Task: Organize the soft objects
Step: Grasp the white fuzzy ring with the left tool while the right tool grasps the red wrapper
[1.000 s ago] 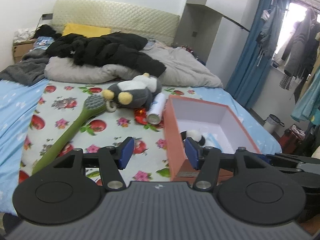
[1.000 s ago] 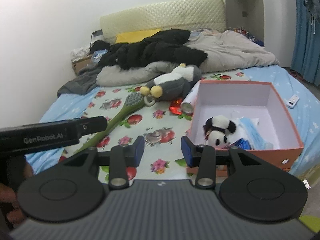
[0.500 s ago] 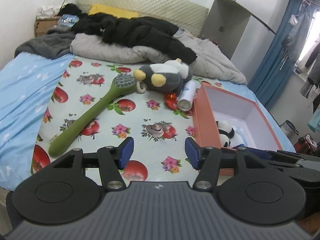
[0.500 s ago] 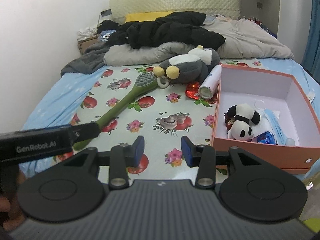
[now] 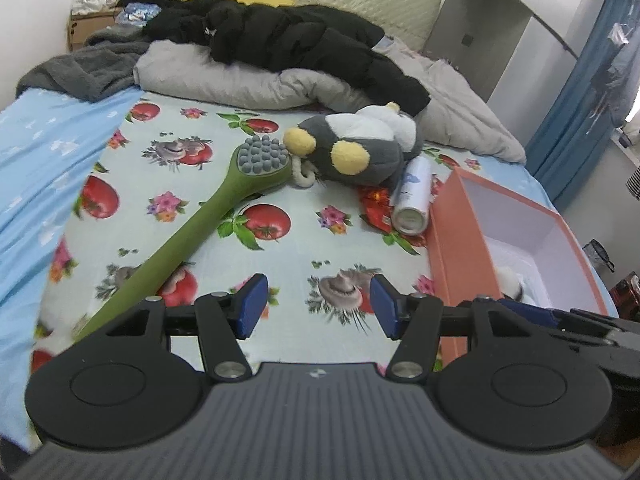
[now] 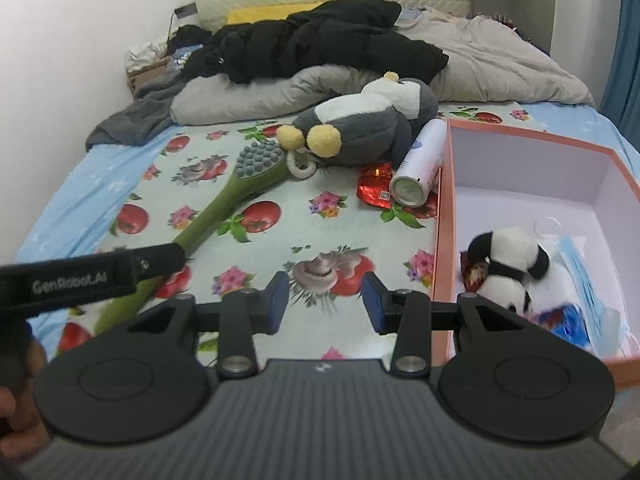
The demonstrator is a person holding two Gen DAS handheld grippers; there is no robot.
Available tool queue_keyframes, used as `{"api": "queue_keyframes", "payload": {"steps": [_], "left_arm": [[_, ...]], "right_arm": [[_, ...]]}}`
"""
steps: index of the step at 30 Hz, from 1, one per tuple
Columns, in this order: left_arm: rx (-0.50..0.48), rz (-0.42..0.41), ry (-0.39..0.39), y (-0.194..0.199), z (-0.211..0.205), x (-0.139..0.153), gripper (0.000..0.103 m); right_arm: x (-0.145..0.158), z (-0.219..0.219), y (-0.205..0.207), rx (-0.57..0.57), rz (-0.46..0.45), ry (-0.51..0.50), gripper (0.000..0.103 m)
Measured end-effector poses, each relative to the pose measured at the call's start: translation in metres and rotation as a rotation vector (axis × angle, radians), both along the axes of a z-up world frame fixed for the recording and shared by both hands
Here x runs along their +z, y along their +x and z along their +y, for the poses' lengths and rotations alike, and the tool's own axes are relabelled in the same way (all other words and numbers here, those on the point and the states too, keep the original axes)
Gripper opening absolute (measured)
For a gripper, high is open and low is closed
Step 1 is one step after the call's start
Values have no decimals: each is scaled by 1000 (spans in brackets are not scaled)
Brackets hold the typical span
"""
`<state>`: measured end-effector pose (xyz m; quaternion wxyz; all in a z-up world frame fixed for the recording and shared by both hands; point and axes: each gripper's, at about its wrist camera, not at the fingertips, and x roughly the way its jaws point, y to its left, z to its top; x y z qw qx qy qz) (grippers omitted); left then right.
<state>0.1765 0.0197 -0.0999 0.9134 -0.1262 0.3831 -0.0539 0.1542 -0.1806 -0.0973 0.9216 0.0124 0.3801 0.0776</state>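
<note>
Both my claws, left claw (image 5: pixel 314 306) and right claw (image 6: pixel 324 302), hang with jaws apart, holding nothing. The grey plush penguin (image 6: pixel 360 126) lies on the bed well ahead of both, long axis slanting rightward and away; I judge neither claw clearly nearer. The pink box (image 6: pixel 444 240) sits just right of them.

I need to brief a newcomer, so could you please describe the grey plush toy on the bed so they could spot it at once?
On the fruit-print sheet, look left of the orange box, just in front of the rumpled grey duvet. The grey plush toy lies there beside a white spray can, at the head of a green brush. Unlike the small panda inside the box, it is large, with a white belly and yellow feet.
</note>
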Motion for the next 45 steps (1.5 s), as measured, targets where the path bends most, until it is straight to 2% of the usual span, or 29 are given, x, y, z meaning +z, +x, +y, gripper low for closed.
{"api": "queue_keyframes", "payload": {"steps": [7,16,21,23,26,29,32,38,41,43,45], "left_arm": [[14,42,-31,82,-1,-46,62],[23,44,-129,175,-3,-110,61],[51,33,-188,214,-5,-138,55],[61,24,-184,226,-5,-145,50],[81,2,-195,243,-3,-151,49],[98,13,-239,260,-2,-162,42],[131,18,-290,272,2,-170,42],[189,9,-311,286,4,-175,42],[233,3,-324,290,3,-176,42],[252,3,-350,292,4,-177,42],[258,-1,-349,292,3,-177,40]], "right_arm": [[-31,-1,63,1,41,-17,43],[-61,-3,143,1,39,-69,42],[-81,-4,179,0,69,-82,42],[-87,-1,190,19,86,-82,42],[-95,-3,208,13,114,-48,42],[-103,1,221,28,131,-50,42],[-108,7,227,49,128,-72,42],[-121,21,235,106,124,-202,42],[-127,26,237,128,109,-275,37],[-129,26,239,131,110,-295,27],[-132,27,239,139,120,-309,23]]}}
